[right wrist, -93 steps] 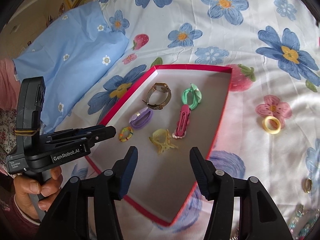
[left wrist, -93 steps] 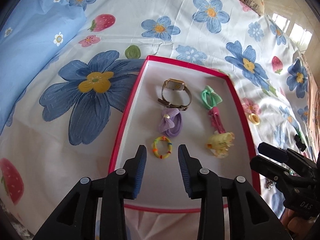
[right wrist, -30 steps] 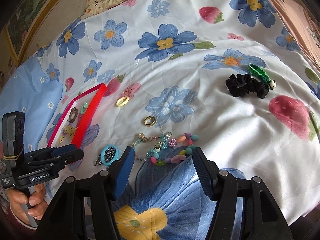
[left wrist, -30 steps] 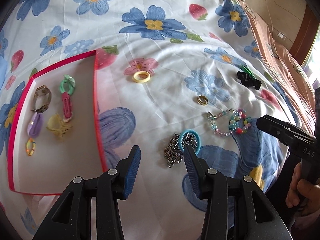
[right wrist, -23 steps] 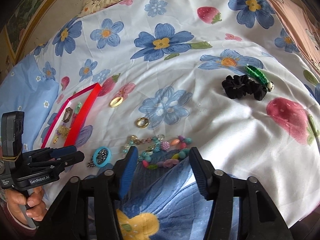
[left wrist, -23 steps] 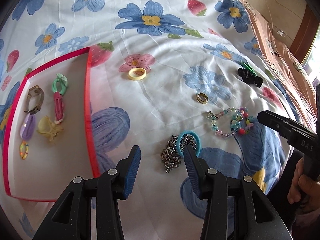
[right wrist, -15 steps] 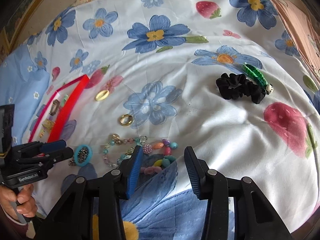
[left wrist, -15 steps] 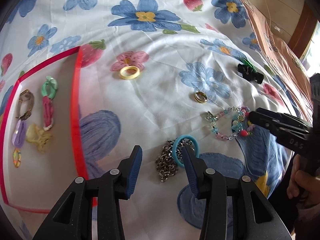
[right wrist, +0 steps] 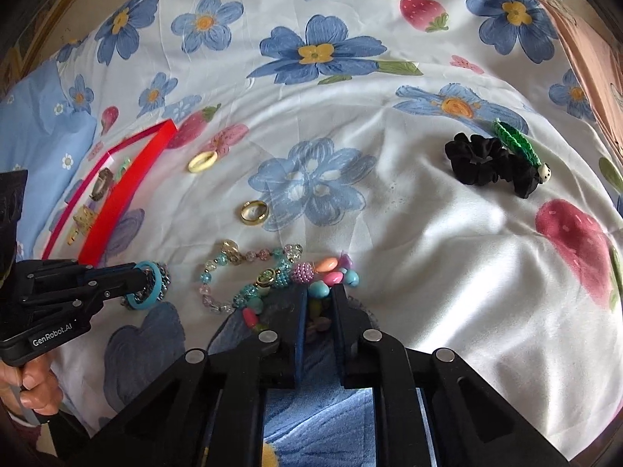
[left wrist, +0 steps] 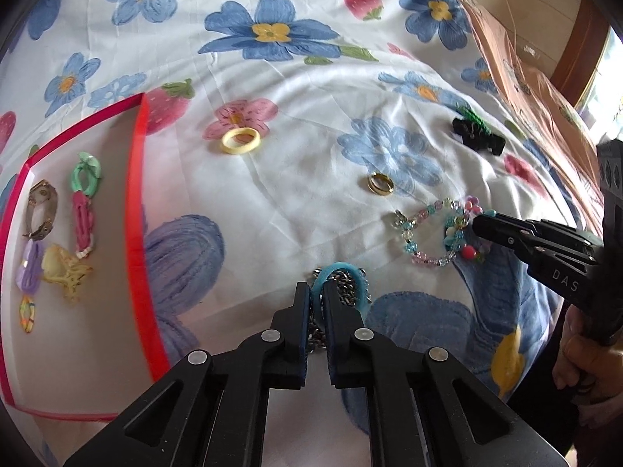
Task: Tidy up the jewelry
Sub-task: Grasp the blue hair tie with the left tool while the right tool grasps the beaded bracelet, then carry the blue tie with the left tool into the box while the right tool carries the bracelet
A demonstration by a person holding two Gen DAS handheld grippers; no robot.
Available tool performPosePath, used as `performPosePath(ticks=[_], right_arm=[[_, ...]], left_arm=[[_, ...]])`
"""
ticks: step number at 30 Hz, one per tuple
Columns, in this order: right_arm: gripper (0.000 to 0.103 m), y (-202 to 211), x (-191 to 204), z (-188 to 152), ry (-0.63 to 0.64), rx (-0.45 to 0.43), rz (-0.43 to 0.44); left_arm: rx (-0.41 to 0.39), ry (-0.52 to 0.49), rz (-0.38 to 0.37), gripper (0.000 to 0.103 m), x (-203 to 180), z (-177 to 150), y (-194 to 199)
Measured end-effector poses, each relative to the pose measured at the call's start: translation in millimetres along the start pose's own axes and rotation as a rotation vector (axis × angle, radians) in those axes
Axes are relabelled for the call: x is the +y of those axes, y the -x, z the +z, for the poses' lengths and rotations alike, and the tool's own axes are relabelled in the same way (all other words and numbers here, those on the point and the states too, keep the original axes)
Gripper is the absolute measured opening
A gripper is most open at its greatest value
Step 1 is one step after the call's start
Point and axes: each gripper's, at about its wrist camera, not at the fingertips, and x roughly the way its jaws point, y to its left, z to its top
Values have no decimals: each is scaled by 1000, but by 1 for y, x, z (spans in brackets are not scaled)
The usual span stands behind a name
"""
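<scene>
Your left claw [left wrist: 316, 299] is clamped on the blue ring [left wrist: 338, 272]; the right claw [right wrist: 317, 303] on the limp beaded bracelet [right wrist: 272, 276]. Lift slowly, since the strands dangle.

Six small pieces lie inside one red-edged tray [left wrist: 137, 210] — one watch [left wrist: 41, 210], one green hair tie [left wrist: 85, 173], one pink hair clip [left wrist: 83, 225], one purple scrunchie [left wrist: 29, 266], one yellow claw clip [left wrist: 64, 270] and one multicoloured beaded ring [left wrist: 26, 313].

Six more rest outside it on one flowered bedsheet [right wrist: 389, 202] — one cream ring [right wrist: 201, 161], one gold ring [right wrist: 254, 211], one beaded bracelet [right wrist: 272, 272], one blue loop [left wrist: 338, 276], one metal chain [left wrist: 344, 292] and one black scrunchie [right wrist: 490, 163] with one green braided piece [right wrist: 518, 146].

Two black grippers are in view.
</scene>
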Motion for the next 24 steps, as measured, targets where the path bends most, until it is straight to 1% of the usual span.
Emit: performPosePath(ticks=[1, 2, 4, 10, 19, 24], right_arm=[[11, 3, 0, 1, -7, -11, 3], [8, 7, 0, 2, -13, -24, 5], [8, 15, 0, 3, -25, -51, 17], [8, 30, 7, 10, -18, -94, 26], [8, 50, 22, 20, 1, -146, 67], [8, 56, 38, 25, 23, -165, 102]], left_arm=[[-7, 5, -2, 6, 2, -1, 4], [-12, 10, -4, 6, 4, -2, 7], [-26, 23, -7, 6, 7, -4, 15], [-52, 56, -20, 6, 17, -11, 34], [-103, 93, -25, 6, 30, -19, 63], [-129, 119, -21, 6, 41, -26, 80]])
